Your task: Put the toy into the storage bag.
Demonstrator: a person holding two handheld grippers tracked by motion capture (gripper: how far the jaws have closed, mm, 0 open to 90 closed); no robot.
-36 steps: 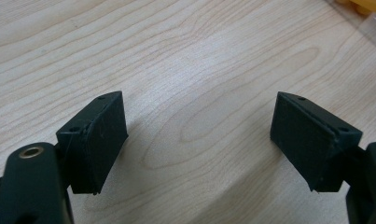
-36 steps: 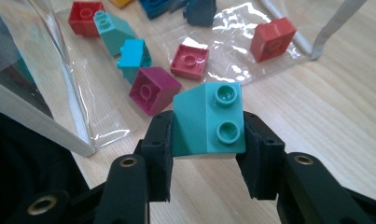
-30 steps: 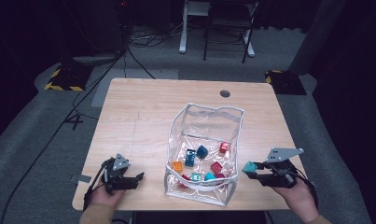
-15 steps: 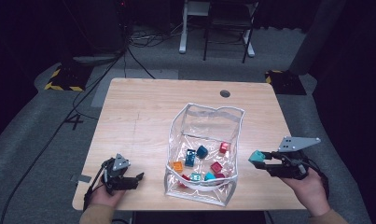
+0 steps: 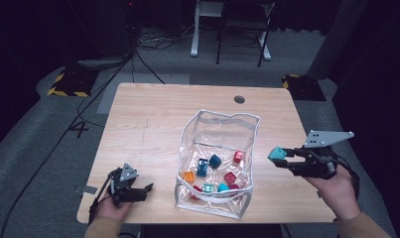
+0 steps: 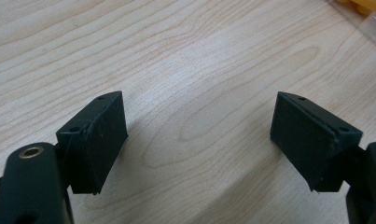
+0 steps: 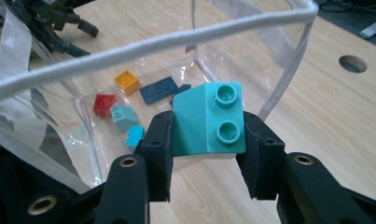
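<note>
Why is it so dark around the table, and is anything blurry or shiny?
High view: light falls on the wooden table while the floor around it stays dim, and the clear bag glints. Right gripper view: the teal brick is sharp, but the bag's white rim looks soft. Left gripper view: the left gripper casts soft shadows on the wood.

Teal 2-stud brick [image 7: 208, 119] upright beside clear bag [image 5: 247, 148]

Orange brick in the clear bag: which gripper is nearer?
Left. The left gripper rests on the table just left of the clear bag, close to the orange brick. The right gripper, holding a teal brick, hovers beyond the bag's right wall.
</note>
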